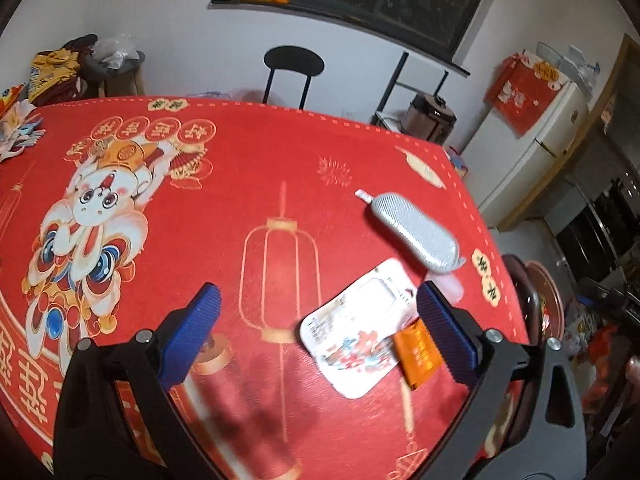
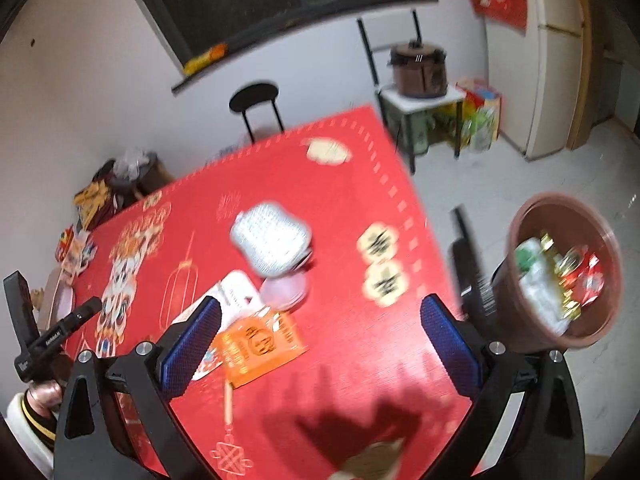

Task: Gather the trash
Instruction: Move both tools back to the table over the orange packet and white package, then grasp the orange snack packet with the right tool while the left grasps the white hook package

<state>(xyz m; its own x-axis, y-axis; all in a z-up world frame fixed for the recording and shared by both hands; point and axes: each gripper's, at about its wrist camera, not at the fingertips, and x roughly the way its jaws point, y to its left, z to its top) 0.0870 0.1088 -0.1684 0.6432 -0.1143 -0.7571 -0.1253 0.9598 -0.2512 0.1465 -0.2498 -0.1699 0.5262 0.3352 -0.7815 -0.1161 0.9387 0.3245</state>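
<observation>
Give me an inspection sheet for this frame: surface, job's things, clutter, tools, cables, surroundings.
Surface: table under a red festive tablecloth with lion-dance and lantern prints.
Job's things: white printed packet and orange packet overlapping near the table's right edge; brown bin beside that edge already holds wrappers.
Clutter: silver mesh scrubber lying over a pale pink disc; cards at the far left edge.
Tools: left tool open, empty, above the cloth; right tool open, empty.
Cables: nothing seen.
Surroundings: black stool, rice cooker on a stand, white fridge, dark window.
</observation>
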